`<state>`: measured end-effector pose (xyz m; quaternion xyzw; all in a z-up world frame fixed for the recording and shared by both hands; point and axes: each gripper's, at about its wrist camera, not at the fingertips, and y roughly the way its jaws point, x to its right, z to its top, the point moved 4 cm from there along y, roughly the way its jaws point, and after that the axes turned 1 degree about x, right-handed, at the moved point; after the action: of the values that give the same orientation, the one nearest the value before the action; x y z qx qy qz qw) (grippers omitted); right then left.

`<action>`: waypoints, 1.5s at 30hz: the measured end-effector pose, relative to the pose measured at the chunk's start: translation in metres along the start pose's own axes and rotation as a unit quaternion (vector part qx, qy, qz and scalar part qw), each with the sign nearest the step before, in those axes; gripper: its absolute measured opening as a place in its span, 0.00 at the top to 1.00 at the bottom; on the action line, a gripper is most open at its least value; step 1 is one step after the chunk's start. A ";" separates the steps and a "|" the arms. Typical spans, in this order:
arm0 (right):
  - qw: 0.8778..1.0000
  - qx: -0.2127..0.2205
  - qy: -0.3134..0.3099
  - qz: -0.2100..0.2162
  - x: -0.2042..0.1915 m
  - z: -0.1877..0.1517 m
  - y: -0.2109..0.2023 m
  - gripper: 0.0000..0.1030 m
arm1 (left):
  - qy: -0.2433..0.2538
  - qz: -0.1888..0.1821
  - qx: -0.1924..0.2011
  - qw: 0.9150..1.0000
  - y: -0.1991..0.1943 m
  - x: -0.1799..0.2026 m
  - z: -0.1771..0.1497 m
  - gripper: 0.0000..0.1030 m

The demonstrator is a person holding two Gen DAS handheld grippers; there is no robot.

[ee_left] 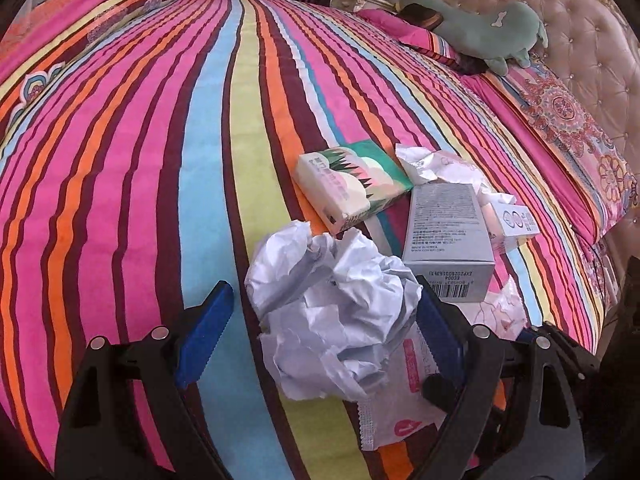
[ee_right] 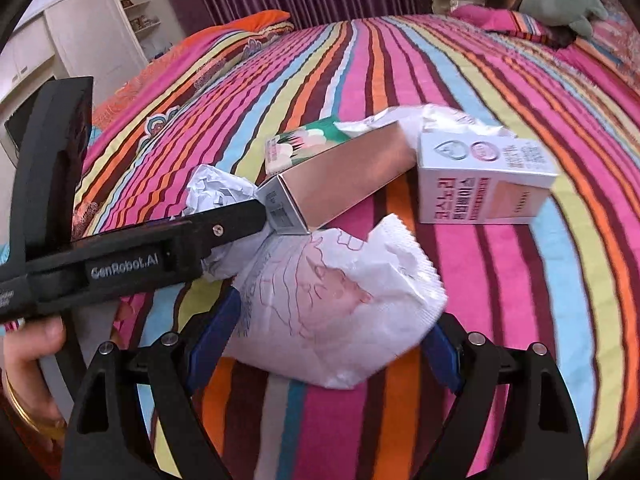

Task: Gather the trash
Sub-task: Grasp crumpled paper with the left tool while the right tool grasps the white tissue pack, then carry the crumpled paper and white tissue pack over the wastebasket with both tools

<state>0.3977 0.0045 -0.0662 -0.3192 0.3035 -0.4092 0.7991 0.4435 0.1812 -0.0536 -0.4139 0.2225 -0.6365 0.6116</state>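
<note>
**Ana:** Jaws on both grippers were spread wide, gripping nothing. The left gripper [ee_left: 320, 332] straddled the paper ball [ee_left: 332, 312], its right pad touching the paper, its left pad well clear.

**Ben:** And the right gripper [ee_right: 324, 344]?

**Ana:** It straddled the white wrapper [ee_right: 340, 304], the one with the pink line drawing. Both pieces lay on the bed [ee_left: 120, 160], close beside each other.

**Ben:** What worried you?

**Ana:** Crowding, mostly. In the right wrist view the left gripper's finger reached in over the paper ball and almost met the end of the grey box [ee_right: 336, 180]. Had both tools shut together, I judged they might have knocked one another or nudged that box.

**Ben:** Could the ball have slipped?

**Ana:** Possibly. It sat off-centre, hard against one pad, so a squeeze might have pushed it sideways first. Another wrapper [ee_left: 400, 400] with pink print lay under its edge and could have been pinched along with it.

**Ben:** The right side?

**Ana:** That wrapper looked thin and puffed; it could have crumpled flat and slid out, or the pads could have caught the striped cover beneath.

**Ben:** Anything left over?

**Ana:** The tissue pack [ee_left: 348, 188] and the white carton [ee_right: 484, 180] lay farther back, untouched. Nowhere to put the trash showed in either view.
</note>
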 end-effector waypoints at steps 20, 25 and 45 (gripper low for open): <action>0.998 0.040 0.010 -0.040 0.012 -0.017 -0.051 0.49 | 0.002 0.066 0.037 0.997 -0.028 0.002 -0.018 0.41; 0.996 0.049 0.060 -0.052 0.039 -0.029 -0.072 0.50 | 0.002 0.068 0.051 0.996 -0.050 0.010 -0.038 0.41; 0.987 0.077 0.117 -0.077 0.062 -0.089 -0.147 0.50 | 0.010 0.066 0.037 0.997 -0.128 0.046 -0.159 0.41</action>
<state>0.2940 -0.1394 -0.0231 -0.2294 0.3368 -0.5259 0.7466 0.2447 0.1215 -0.0293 -0.3693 0.2318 -0.6067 0.6646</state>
